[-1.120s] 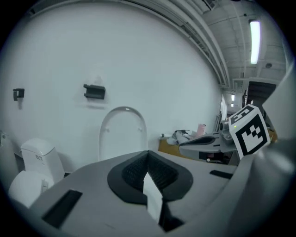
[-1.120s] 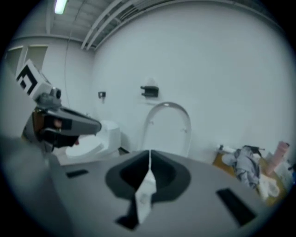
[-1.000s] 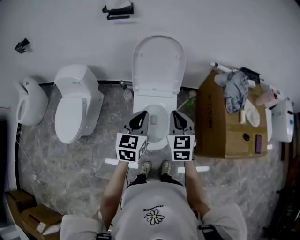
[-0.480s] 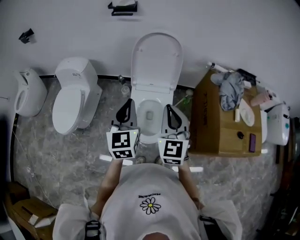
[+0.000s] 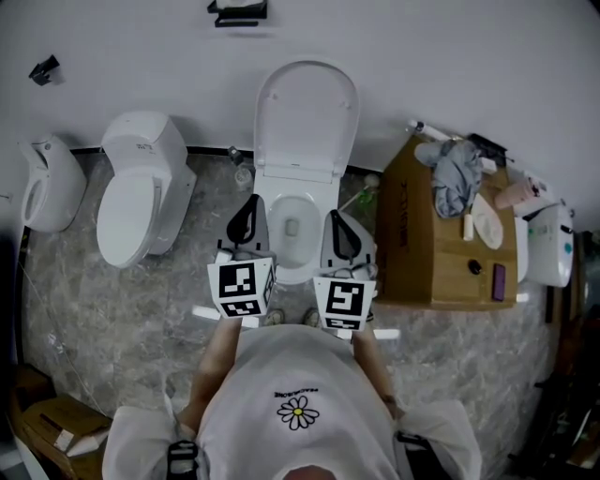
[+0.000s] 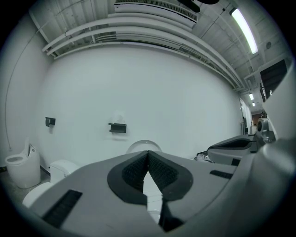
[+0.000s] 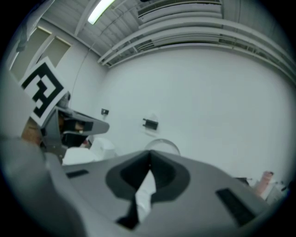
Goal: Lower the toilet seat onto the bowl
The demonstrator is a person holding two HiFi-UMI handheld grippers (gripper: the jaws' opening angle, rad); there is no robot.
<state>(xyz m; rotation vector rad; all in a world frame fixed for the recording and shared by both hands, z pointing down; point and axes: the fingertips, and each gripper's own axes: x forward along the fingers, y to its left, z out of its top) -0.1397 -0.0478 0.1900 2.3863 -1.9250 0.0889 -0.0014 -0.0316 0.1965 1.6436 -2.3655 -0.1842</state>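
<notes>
The white toilet's seat and lid (image 5: 307, 117) stand raised against the back wall, above the open bowl (image 5: 293, 251). My left gripper (image 5: 249, 204) hovers over the bowl's left rim and my right gripper (image 5: 335, 217) over its right rim, both pointing at the wall. In the left gripper view the jaws (image 6: 148, 155) are shut with nothing between them, and the top of the raised lid (image 6: 143, 145) shows beyond. The right gripper's jaws (image 7: 149, 157) are also shut and empty, with the lid (image 7: 163, 144) ahead. Neither gripper touches the seat.
A second white toilet (image 5: 141, 192) and a white floor unit (image 5: 42, 192) stand to the left. A cardboard box (image 5: 431, 253) with a cloth (image 5: 457, 178) and small items on it stands close to the right. A black holder (image 5: 236, 11) hangs on the wall.
Both grippers have risen and drawn back from over the bowl towards the person. The person's body now hides the feet. The seat and lid stay raised.
</notes>
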